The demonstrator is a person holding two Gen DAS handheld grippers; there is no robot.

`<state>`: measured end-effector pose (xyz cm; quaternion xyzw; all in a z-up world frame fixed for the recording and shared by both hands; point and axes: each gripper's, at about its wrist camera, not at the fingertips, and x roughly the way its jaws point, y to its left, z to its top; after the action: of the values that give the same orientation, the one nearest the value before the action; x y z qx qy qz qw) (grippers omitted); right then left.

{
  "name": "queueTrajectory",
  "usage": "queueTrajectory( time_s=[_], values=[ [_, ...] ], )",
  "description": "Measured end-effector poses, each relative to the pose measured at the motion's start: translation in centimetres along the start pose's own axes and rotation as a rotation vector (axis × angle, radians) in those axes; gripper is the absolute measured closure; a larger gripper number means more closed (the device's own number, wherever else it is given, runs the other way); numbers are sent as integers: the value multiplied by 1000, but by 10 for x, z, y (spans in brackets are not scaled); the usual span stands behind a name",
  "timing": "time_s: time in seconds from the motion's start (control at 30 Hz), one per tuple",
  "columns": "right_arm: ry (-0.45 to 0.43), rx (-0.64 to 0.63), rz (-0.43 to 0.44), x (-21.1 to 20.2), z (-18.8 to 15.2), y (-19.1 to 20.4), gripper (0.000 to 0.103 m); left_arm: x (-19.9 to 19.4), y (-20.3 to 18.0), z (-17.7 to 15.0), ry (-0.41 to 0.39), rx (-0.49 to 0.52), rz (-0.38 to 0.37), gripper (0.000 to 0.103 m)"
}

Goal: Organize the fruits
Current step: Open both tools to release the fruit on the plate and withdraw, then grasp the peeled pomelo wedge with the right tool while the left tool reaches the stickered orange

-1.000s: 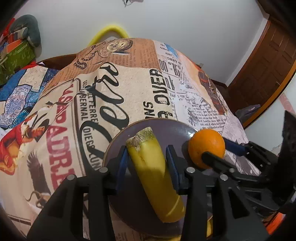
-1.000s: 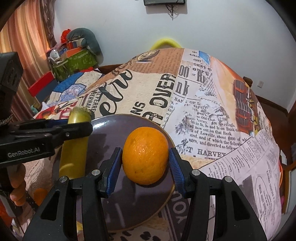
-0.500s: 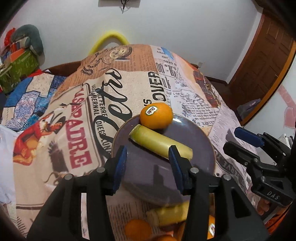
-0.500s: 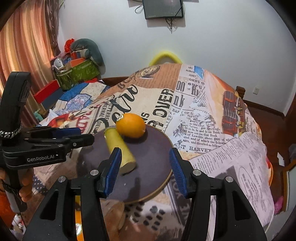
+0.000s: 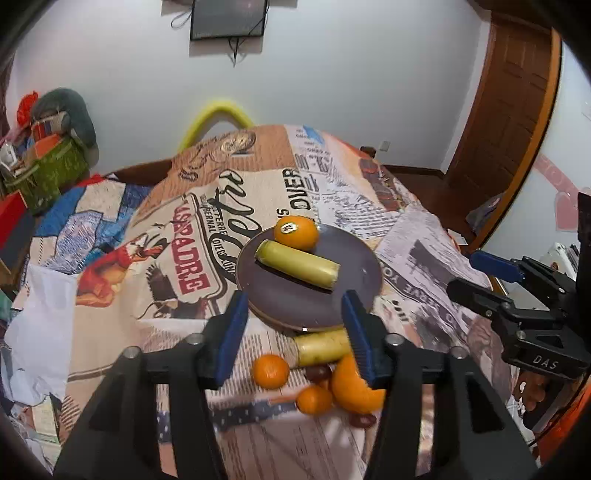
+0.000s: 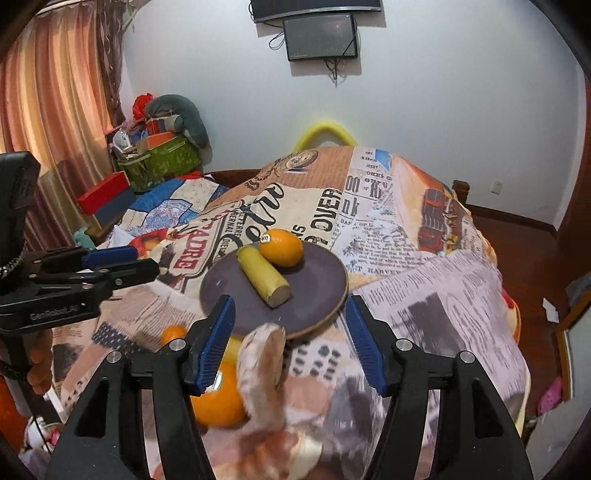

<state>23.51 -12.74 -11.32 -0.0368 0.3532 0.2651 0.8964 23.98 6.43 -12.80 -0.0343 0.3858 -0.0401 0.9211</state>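
White walls close the room behind the bed, whose newsprint-patterned bedspread fills most of both wrist views, with a dark screen mounted on the wall above its far end and a striped curtain off to the left in my right wrist view. Taking the round brown plate as my landmark, it lies flat on the bedspread, a little nearer me than the middle. On the plate, toward its far edge, sits a stickered orange, and touching the near side of that orange lies a cut length of banana. Just off the plate's near rim, on the cloth, I see another banana piece, partly behind my left finger, then a large orange, two smaller oranges and a couple of dark round fruits I cannot identify. My left gripper hangs above the plate's near rim, its jaws having just been opening, released, with nothing pressed between the blue pads. My right gripper is on the same near side of the plate, also just opening and holding nothing. A blurred, mottled beige object rises between its fingers; what it is I cannot tell.
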Motion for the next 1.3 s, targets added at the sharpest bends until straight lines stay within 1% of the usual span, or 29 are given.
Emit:
queueTrajectory(
  time_s=[0.1,0.27,0.33,0.37,0.5,0.6,0.8,1.0,1.07,1.2,1.3],
  values=[
    [-3,8,-6,-15,-10,3,40,-20,-6,-9,-26,11,-6,46],
    [-9,21,-23,-37,-28,7,32,-45,-15,-26,-42,27,-24,43],
    [-13,19,-44,-44,-38,10,28,-52,-19,-34,-48,35,-30,37],
    [-11,16,-54,-45,-43,11,26,-54,-20,-37,-50,38,-32,36],
    [16,5,-71,-45,-61,18,24,-59,-22,-52,-42,42,-36,33],
    [55,1,-88,-36,-77,21,23,-54,-18,-62,-27,28,-37,30],
    [160,35,-62,-6,-107,22,23,-34,-6,-77,31,-2,-16,30],
    [234,24,-70,19,-123,27,23,-21,-2,-83,58,-16,-20,30],
    [229,23,-65,20,-126,26,21,-16,-3,-83,67,-13,-23,30],
    [232,27,-32,14,-128,18,21,-3,-12,-84,93,0,-37,30],
    [232,3,-50,7,-130,11,21,8,-19,-85,111,15,-48,30]
  ],
)
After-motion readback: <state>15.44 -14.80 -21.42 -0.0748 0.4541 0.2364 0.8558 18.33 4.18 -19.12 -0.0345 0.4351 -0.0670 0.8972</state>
